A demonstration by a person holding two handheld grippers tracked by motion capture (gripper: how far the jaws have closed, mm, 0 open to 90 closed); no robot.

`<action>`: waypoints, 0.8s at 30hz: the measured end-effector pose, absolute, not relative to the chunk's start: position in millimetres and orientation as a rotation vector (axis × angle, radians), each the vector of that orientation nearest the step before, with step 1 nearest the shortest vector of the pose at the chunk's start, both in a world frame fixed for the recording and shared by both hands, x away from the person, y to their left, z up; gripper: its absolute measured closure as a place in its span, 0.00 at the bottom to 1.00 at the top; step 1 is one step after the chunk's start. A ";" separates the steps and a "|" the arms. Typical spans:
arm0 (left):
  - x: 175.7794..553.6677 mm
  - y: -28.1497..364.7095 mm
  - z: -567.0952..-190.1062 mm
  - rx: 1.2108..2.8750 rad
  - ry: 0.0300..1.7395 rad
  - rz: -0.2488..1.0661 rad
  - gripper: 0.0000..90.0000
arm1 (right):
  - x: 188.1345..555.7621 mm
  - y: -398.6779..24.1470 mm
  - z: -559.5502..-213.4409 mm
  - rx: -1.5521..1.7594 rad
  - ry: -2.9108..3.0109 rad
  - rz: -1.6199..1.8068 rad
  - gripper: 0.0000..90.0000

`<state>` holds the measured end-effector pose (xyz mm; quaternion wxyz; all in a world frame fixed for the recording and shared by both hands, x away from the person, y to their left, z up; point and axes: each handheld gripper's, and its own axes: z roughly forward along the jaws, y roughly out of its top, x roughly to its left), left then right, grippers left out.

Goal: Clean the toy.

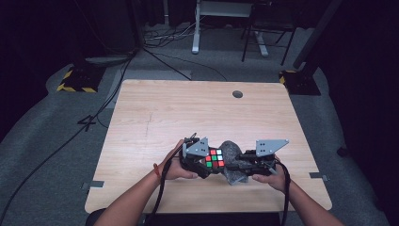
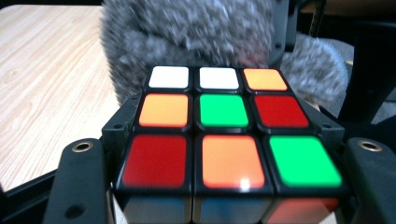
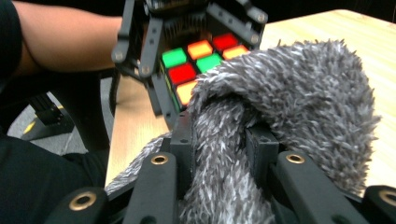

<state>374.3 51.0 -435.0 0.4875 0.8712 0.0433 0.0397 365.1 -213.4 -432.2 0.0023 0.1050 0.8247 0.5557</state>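
The left gripper [image 1: 207, 162] clamps a rigid, slick multicoloured puzzle cube [image 2: 227, 135] by opposite faces; the right gripper [image 1: 242, 162] pinches a soft, fluffy grey cloth [image 3: 280, 107] bunched ahead.

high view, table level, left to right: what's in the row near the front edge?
left hand → left gripper → puzzle cube held in its jaws → grey fuzzy cloth → right gripper clamped on the cloth → right hand. All sit over the wooden table.
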 end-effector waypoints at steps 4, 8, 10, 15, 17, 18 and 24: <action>373.0 48.1 -436.6 2.142 0.101 0.113 0.36 | 364.4 -212.6 -430.9 0.327 2.582 1.750 0.78; 368.0 39.7 -440.2 2.206 0.071 0.163 0.36 | 362.3 -209.1 -427.2 0.300 2.579 1.752 0.78; 367.4 37.3 -442.0 2.227 0.063 0.165 0.37 | 360.8 -207.1 -426.1 0.283 2.578 1.753 0.78; 369.9 41.1 -440.7 2.221 0.082 0.175 0.37 | 361.1 -205.9 -425.3 0.282 2.585 1.705 0.78; 371.5 46.3 -436.2 2.173 0.103 0.156 0.37 | 364.1 -209.1 -427.7 0.321 2.600 1.674 0.78; 372.4 49.2 -433.6 2.148 0.106 0.155 0.37 | 365.4 -210.5 -429.9 0.336 2.610 1.654 0.78; 371.4 58.0 -423.0 2.072 0.113 0.152 0.37 | 372.8 -211.1 -448.1 0.405 2.706 1.542 0.78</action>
